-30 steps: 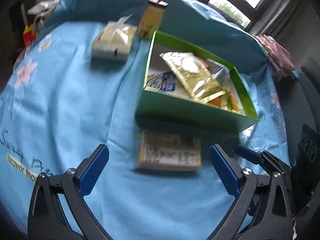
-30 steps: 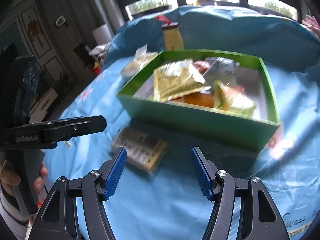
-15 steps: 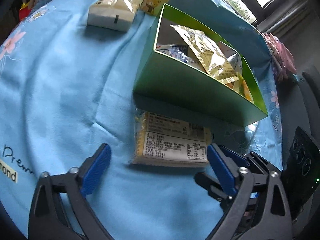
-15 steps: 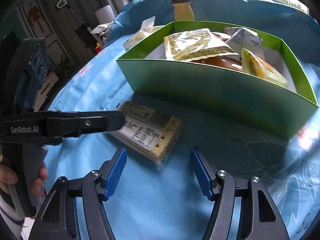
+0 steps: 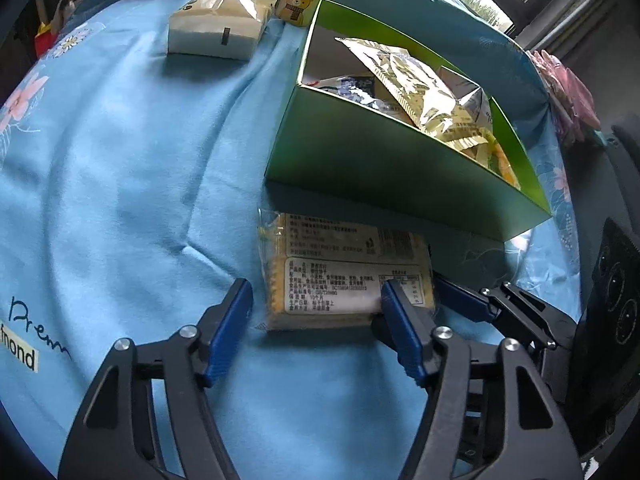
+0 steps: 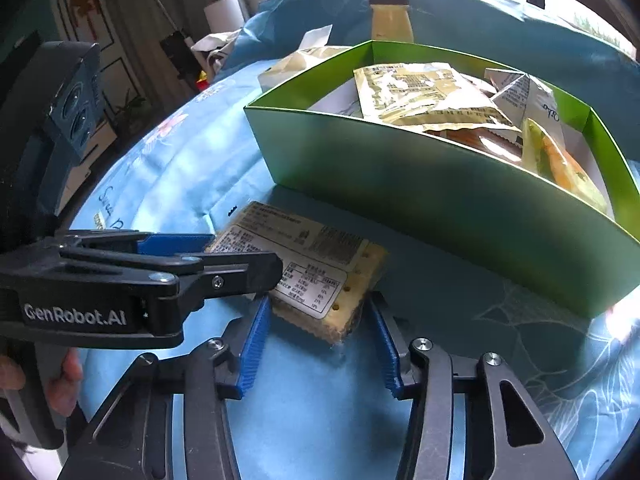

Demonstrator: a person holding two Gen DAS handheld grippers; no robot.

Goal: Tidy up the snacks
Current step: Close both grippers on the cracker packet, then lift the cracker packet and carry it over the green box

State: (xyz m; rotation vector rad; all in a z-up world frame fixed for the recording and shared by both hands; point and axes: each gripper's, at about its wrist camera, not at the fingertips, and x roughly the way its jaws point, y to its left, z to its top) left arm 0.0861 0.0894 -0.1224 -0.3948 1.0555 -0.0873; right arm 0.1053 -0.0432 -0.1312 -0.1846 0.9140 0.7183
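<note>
cracker pack (image 5: 344,276) between both open grippers' jaws — beside green box (image 5: 384,168)

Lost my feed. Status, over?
Both jaws open, straddling cracker pack from two sides. Pack flat on cloth, outside green box. Left gripper, right gripper crowd each other.

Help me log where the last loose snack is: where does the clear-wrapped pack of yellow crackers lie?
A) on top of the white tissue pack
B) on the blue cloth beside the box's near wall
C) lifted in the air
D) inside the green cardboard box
B: the clear-wrapped pack of yellow crackers lies flat on the blue cloth, just outside the green cardboard box.
</note>
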